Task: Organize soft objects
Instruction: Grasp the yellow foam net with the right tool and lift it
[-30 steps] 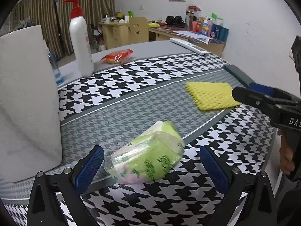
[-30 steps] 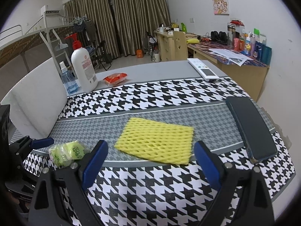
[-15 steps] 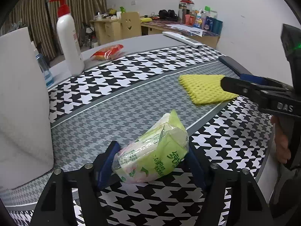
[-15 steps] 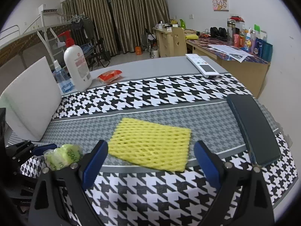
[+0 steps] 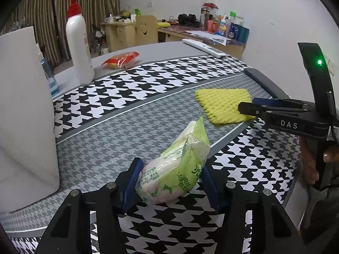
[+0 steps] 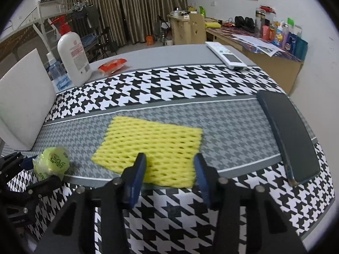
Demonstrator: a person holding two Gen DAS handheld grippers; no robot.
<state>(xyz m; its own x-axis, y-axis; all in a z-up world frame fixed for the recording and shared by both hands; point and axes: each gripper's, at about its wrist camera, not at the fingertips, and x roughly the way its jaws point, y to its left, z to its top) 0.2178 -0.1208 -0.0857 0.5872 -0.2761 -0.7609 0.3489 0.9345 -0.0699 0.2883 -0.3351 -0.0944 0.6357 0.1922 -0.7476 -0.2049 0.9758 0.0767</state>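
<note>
Left claw (image 5: 170,182) clamps the green tissue pack (image 5: 175,169) on the desk (image 5: 127,127), while right claw (image 6: 170,169), fingers apart, straddles the yellow foam net (image 6: 152,146).

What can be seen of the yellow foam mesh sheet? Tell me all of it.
The yellow foam mesh sheet is a roughly rectangular, soft-looking net of diamond-shaped holes. It lies flat on the grey band of the houndstooth tablecloth, right of the green tissue pack. The right gripper has its blue pads at the sheet's near edge, not yet closed on it.
</note>
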